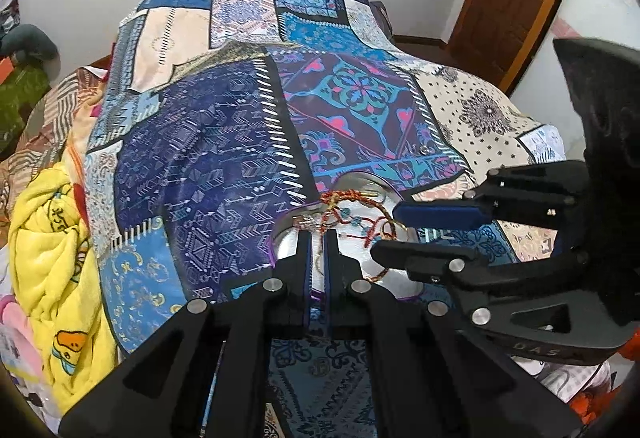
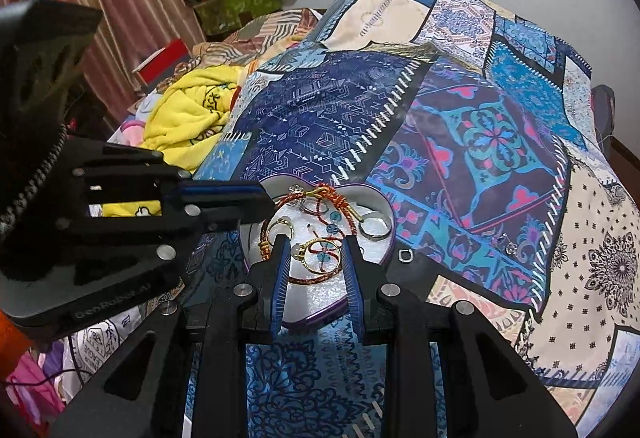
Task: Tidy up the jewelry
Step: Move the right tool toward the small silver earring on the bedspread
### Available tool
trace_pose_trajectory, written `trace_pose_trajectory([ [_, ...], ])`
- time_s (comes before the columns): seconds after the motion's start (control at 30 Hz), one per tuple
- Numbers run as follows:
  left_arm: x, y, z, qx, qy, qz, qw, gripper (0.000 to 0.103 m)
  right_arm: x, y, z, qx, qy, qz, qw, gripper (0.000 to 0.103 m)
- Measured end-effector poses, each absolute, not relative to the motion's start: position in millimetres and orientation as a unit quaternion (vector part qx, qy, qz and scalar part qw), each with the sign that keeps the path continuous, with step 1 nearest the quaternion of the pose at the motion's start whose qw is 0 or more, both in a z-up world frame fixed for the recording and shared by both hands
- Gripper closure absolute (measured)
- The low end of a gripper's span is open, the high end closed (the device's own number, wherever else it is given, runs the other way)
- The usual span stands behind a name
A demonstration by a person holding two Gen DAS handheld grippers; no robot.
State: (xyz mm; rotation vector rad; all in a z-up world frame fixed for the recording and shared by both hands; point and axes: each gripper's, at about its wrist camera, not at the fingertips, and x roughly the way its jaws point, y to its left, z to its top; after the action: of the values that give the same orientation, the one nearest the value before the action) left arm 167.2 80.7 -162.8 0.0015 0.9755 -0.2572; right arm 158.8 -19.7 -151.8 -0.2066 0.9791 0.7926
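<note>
Jewelry mostly piled in the heart-shaped tin (image 2: pixel 384 238), lower middle of the frame, on the patchwork quilt (image 2: pixel 480 126).

Left gripper (image 1: pixel 317 238) looks clenched on a thin bracelet (image 1: pixel 316 258) over the tin; right gripper (image 2: pixel 316 242) is released, hovering above a gold bangle (image 2: pixel 320 258). Leftovers, I'd guess: a small silver ring (image 2: pixel 405 255) and sparkly earring (image 2: pixel 510 247) sit on the quilt just right of the tin.

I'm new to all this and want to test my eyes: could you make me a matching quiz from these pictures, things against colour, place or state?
1. left gripper
2. right gripper
3. blanket
4. silver ring

a. yellow
b. on the quilt, beside the box
c. fingers wide apart
d. fingers nearly together

Pairs: 1-d, 2-c, 3-a, 4-b
</note>
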Motion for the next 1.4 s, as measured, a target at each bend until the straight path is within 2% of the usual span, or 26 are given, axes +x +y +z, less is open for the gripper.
trace_pose_trajectory([
  [0.3,161,92,-158,0.005,0.461,-0.097,0.882,0.101,156,-15,-158,-0.102,0.462,0.375,0.797,0.079],
  [0.43,156,93,-158,0.009,0.461,-0.091,0.883,0.092,152,-11,-157,-0.115,0.457,0.375,0.798,0.079],
  [0.5,154,94,-157,0.01,0.461,-0.088,0.883,0.091,152,-10,-157,-0.12,0.458,0.374,0.797,0.078],
  [0.63,153,93,-154,0.017,0.459,-0.079,0.885,0.089,148,-14,-150,-0.127,0.447,0.368,0.805,0.07],
  [0.67,152,92,-152,0.019,0.457,-0.078,0.886,0.088,148,-16,-147,-0.127,0.443,0.367,0.808,0.068],
  [0.73,151,90,-149,0.02,0.452,-0.077,0.888,0.076,147,-21,-142,-0.126,0.434,0.361,0.815,0.065],
  [0.8,150,87,-146,0.022,0.445,-0.077,0.892,0.071,148,-27,-135,-0.125,0.424,0.352,0.825,0.06],
  [1.4,183,44,-134,0.039,0.432,-0.104,0.895,0.067,189,-114,-118,-0.071,0.401,0.253,0.877,0.058],
])
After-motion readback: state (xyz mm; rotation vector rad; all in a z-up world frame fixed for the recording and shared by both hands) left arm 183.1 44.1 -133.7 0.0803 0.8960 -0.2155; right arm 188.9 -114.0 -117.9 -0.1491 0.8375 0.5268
